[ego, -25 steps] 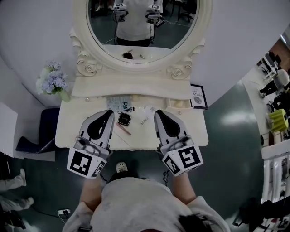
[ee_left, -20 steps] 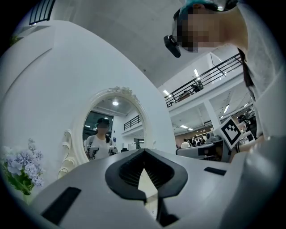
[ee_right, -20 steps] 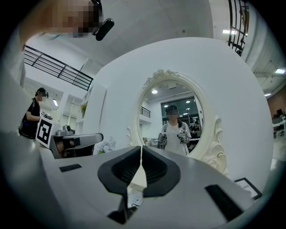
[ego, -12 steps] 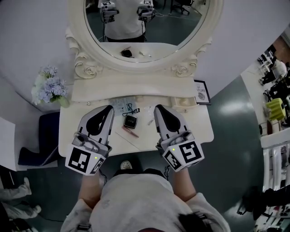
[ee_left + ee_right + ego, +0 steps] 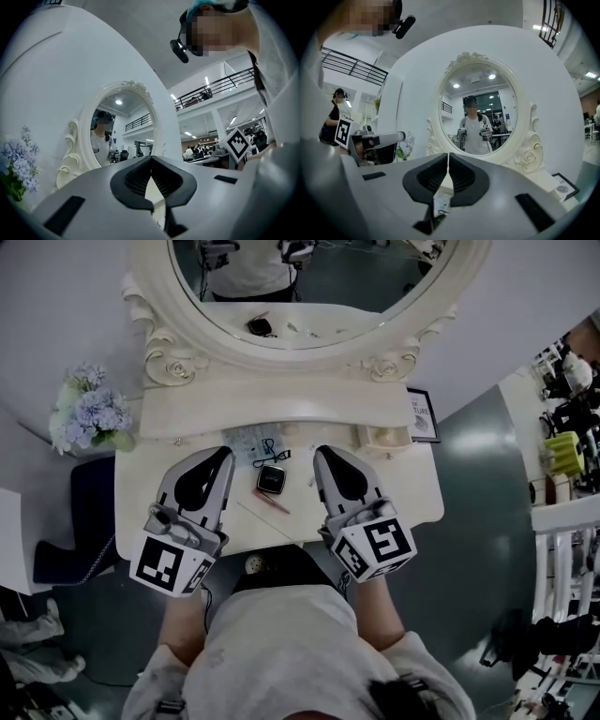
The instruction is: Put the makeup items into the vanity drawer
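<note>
**Makeup lies between two shut grippers; no drawer in sight**

Head view: the left gripper (image 5: 222,456) and the right gripper (image 5: 322,454) lie side by side over the table (image 5: 412,493), and both point at the mirror (image 5: 300,287). The makeup sits in the lane between them. A compact (image 5: 273,480) lies about midway. A pencil (image 5: 273,503) lies just nearer the person, its long axis slanting from far-left to near-right. A black looped tool (image 5: 267,448) rests at the edge of a packet (image 5: 246,440), beyond the left tips. Neither gripper is clearly closer to the compact. No drawer shows; I judge it sits under the table's front edge, below the wrists.

Left gripper view: the jaws meet tip to tip and hold nothing. Only pale tabletop shows through the gap behind them.

Right gripper view: the jaws are likewise together and empty. The packet shows low through their gap.
</note>
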`<state>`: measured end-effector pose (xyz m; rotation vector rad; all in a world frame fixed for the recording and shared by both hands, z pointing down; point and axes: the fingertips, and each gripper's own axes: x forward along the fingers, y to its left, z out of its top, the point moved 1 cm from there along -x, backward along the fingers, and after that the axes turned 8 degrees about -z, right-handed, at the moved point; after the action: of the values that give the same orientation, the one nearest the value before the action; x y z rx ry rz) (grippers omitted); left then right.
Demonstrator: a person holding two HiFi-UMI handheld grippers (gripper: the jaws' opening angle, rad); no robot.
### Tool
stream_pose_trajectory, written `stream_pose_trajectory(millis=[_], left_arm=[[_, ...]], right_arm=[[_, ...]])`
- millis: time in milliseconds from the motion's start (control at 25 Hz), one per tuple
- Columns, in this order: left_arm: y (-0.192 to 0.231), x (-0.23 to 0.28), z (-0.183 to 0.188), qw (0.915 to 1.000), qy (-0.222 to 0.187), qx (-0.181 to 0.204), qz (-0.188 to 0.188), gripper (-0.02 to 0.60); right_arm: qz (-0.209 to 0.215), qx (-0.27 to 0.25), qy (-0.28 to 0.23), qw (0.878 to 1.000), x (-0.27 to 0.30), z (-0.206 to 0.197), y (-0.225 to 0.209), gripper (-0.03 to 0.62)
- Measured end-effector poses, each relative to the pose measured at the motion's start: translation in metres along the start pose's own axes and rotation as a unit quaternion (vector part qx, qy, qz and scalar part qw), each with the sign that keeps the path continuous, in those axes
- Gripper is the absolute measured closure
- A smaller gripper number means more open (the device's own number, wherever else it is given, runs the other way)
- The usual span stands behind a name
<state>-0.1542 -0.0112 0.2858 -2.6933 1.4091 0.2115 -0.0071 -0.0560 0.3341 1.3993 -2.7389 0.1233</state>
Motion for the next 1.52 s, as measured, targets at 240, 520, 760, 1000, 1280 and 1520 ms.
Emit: stream_pose_trajectory(millis=[240, 520, 760, 1000, 1280, 1520], left_arm=[[0.012, 0.006, -0.017, 0.9997, 0.013, -0.018, 0.013, 0.568], [0.018, 0.009, -0.036, 0.9987, 0.027, -0.035, 0.027, 0.568], [0.023, 0.008, -0.042, 0.9976, 0.034, -0.039, 0.045, 0.568], [0.027, 0.005, -0.048, 0.9962, 0.041, -0.04, 0.065, 0.568], [0.032, -0.002, -0.054, 0.9931, 0.052, -0.041, 0.096, 0.568], [0.035, -0.004, -0.059, 0.9903, 0.06, -0.042, 0.118, 0.568]], right_arm=[[0.013, -0.001, 0.055, 0.998, 0.024, -0.033, -0.005, 0.571], [0.029, -0.005, 0.128, 0.991, 0.039, -0.082, -0.011, 0.571], [0.055, -0.025, 0.179, 0.982, 0.055, -0.11, -0.012, 0.569], [0.1, -0.077, 0.24, 0.962, 0.073, -0.145, -0.012, 0.569], [0.156, -0.134, 0.299, 0.932, 0.09, -0.189, -0.014, 0.494], [0.2, -0.186, 0.337, 0.901, 0.097, -0.219, -0.012, 0.464]])
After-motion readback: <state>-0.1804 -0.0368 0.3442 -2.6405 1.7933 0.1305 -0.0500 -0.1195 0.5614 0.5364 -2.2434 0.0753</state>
